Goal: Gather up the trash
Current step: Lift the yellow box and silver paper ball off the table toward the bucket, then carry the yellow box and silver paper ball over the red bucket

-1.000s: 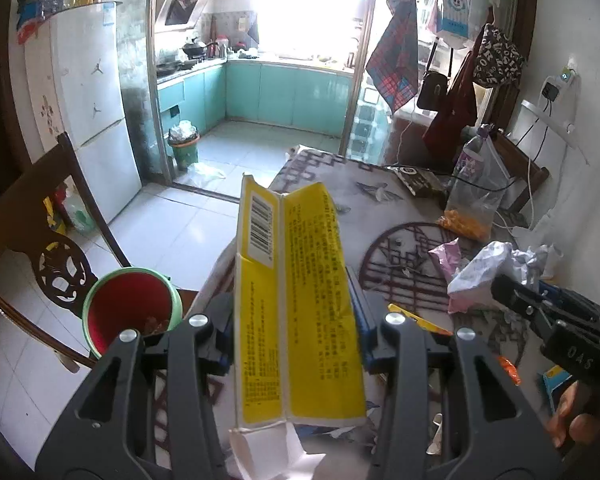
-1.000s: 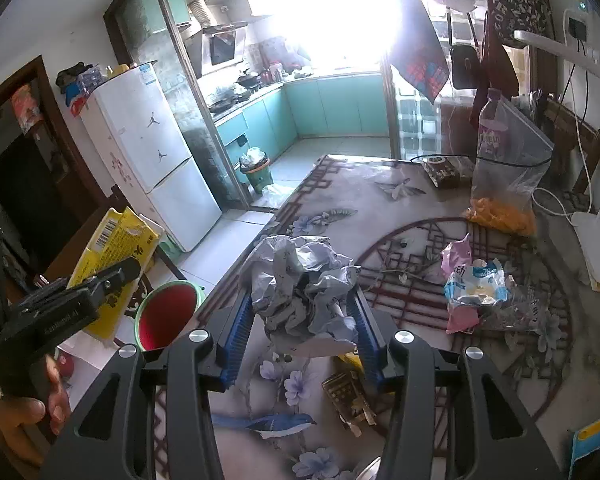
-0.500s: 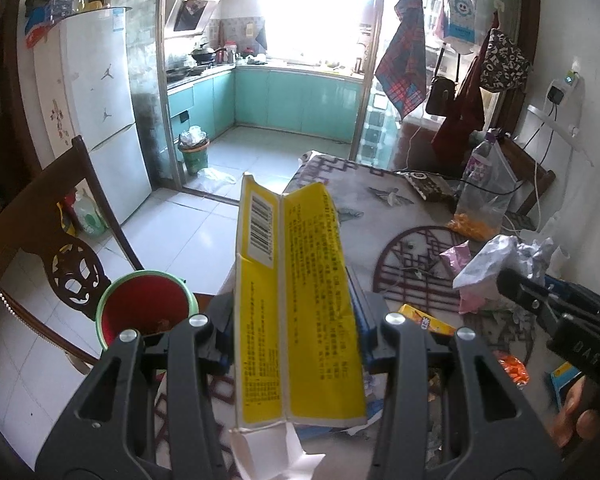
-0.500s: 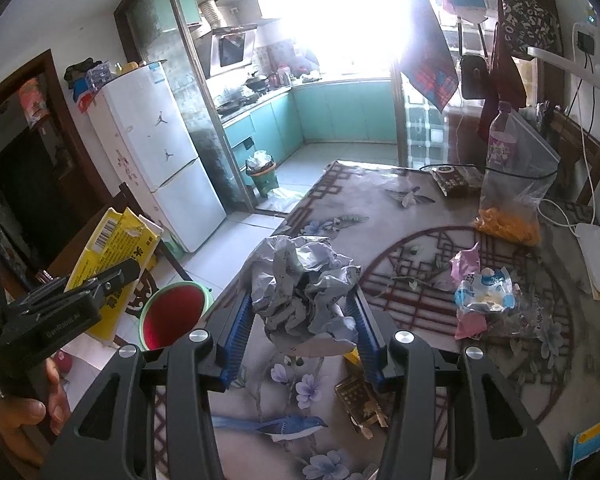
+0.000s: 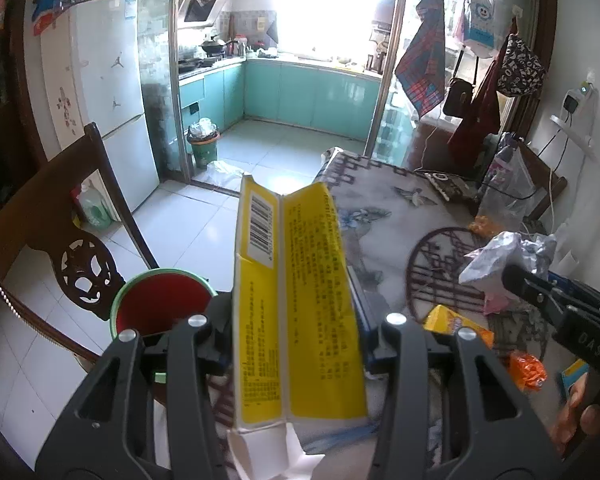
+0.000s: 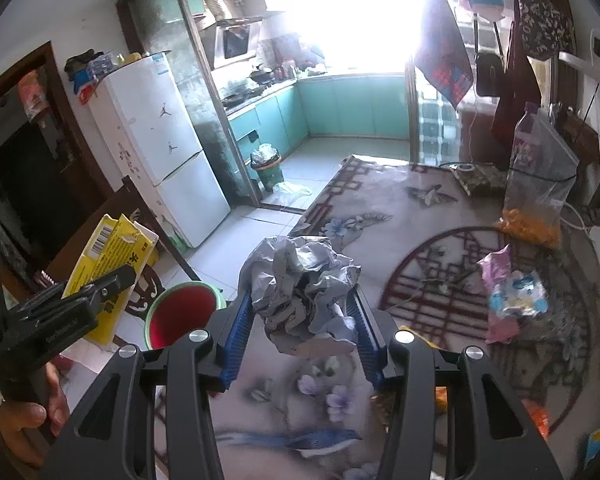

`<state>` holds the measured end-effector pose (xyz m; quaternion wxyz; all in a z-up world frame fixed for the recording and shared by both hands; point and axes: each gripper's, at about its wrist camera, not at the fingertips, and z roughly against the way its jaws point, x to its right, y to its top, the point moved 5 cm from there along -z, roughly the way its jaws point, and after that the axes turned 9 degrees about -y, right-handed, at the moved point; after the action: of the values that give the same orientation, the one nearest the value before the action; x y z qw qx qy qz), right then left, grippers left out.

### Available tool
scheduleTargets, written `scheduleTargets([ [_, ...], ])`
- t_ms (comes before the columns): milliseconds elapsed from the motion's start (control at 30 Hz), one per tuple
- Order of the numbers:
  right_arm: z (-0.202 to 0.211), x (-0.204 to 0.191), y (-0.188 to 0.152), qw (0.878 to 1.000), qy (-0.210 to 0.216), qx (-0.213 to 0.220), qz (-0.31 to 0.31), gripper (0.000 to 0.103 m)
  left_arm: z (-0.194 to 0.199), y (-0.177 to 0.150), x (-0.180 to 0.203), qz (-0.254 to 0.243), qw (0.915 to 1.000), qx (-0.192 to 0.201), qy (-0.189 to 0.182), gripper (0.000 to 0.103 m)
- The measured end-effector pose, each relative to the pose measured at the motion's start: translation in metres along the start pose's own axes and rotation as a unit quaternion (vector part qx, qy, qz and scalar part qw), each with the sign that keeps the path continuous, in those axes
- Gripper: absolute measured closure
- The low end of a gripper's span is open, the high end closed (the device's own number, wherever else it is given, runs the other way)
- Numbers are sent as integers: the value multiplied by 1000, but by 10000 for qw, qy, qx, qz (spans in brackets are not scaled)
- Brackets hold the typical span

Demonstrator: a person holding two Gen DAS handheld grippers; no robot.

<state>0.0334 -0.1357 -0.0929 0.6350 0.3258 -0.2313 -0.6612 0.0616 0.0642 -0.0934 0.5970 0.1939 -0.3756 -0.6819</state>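
- left gripper [image 5: 296, 320]: jaws are closed on a flattened yellow carton [image 5: 296, 300], which is held upright between the pads, barcode panel facing the camera, torn white flap at the lower end.
- right gripper [image 6: 300, 320]: jaws are set at a middling width and clamped on a ball of crumpled grey paper [image 6: 304, 284]; the blue ribbed pads [image 6: 238, 332] are pressed against both sides of it.
- a bin with a green rim and red inside [image 5: 160, 304] is seen on the floor beside the table edge, below and to the left of the carton; its mouth is open and it lies next to a dark wooden chair [image 5: 60, 216].
- the carton is held above the table's near corner, close to the bin but not over its mouth, as far as can be judged.
- the paper ball is held above the floral tablecloth [image 6: 400, 216].
- left on the cloth: a pink and white wrapper heap [image 6: 512, 296], an orange packet [image 5: 526, 370], a yellow packet [image 5: 456, 322], a clear bag with orange contents [image 6: 540, 200].
- a hand [image 6: 32, 412] is noted at the left gripper's handle.
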Motion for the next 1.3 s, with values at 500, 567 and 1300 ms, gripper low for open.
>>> scheduleTargets([
  [500,-44,-73,14,9990,-411,-136,-107,57,-28,27,-85,-76,9990,-240,-376,60],
  [567,-50,-85,16,9990,-421,-143,-97,57,-31,29,-98,-83,9989,-267,-383,60],
  [1300,-137,-222,13,9957,162,-726,544,57,-57,10,-239,450,9953,-827,211,59],
])
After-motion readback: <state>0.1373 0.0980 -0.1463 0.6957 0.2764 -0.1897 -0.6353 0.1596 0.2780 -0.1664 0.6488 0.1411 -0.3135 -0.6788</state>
